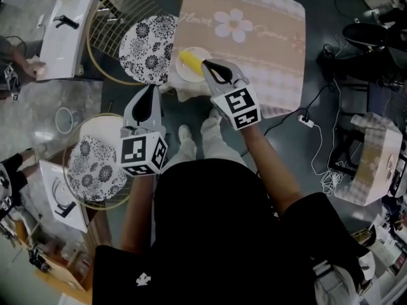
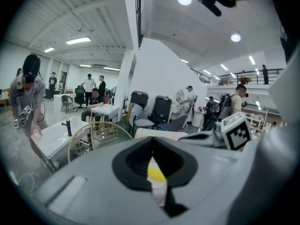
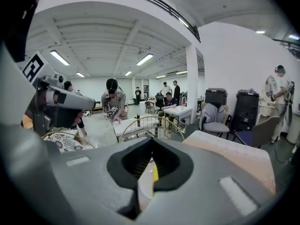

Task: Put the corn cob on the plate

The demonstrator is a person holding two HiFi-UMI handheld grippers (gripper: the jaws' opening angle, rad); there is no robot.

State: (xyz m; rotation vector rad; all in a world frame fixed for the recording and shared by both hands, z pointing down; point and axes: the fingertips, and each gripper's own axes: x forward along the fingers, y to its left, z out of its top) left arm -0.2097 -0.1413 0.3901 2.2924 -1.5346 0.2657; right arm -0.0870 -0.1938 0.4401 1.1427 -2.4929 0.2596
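A yellow corn cob (image 1: 189,61) lies on a small pale plate (image 1: 184,74) at the near left corner of the table with the beige flowered cloth (image 1: 267,56). My right gripper (image 1: 208,65) hovers over the plate's right side, shut, with nothing between its pads. My left gripper (image 1: 151,89) hangs left of and nearer than the plate, jaws together and empty. In the left gripper view the corn cob (image 2: 156,174) and plate (image 2: 159,191) show through the slit between the pads. The right gripper view shows a sliver of the corn cob (image 3: 154,172) and the plate (image 3: 143,186) the same way.
Two gold wire-frame stools with black-and-white patterned seats stand left of the table, one far (image 1: 148,48) and one near (image 1: 97,167). White sink units (image 1: 68,33) sit beyond them. A power strip with cables (image 1: 306,121) lies on the floor right of the table. People stand in the background.
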